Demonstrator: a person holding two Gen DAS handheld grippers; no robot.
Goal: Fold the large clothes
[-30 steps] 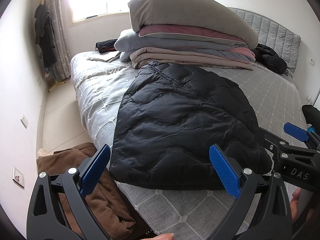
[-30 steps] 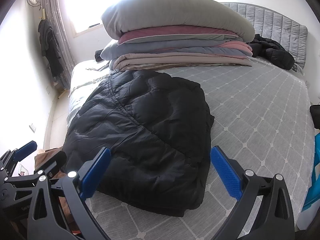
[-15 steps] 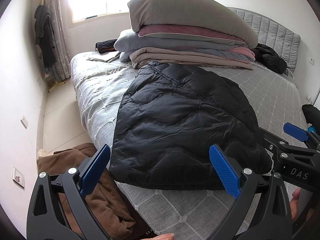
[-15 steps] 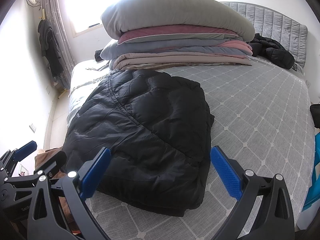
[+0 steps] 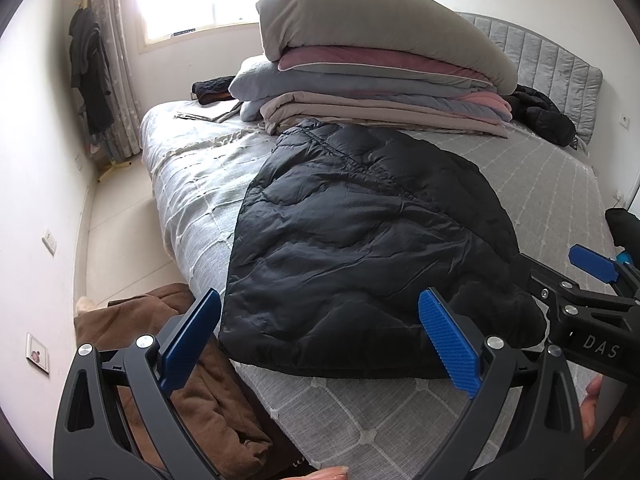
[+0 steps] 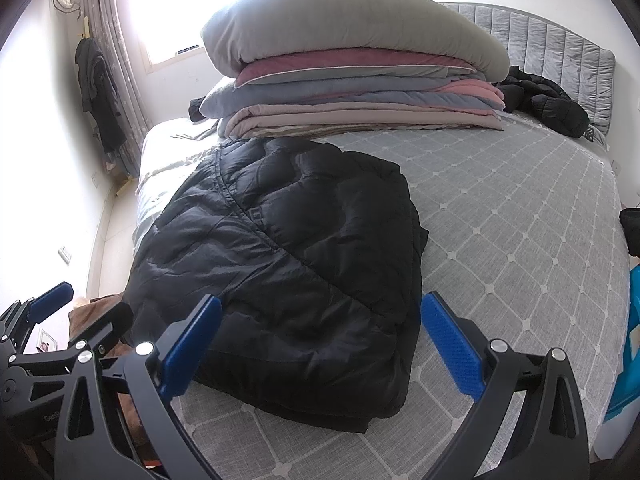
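Both jaws stood wide apart, empty: left gripper (image 5: 320,336) and right gripper (image 6: 320,336) hovered short of the black jacket (image 6: 288,248) lying folded near the bed's (image 6: 520,240) front edge. Slippery, puffy layers could slide apart if only the top one was pinched.
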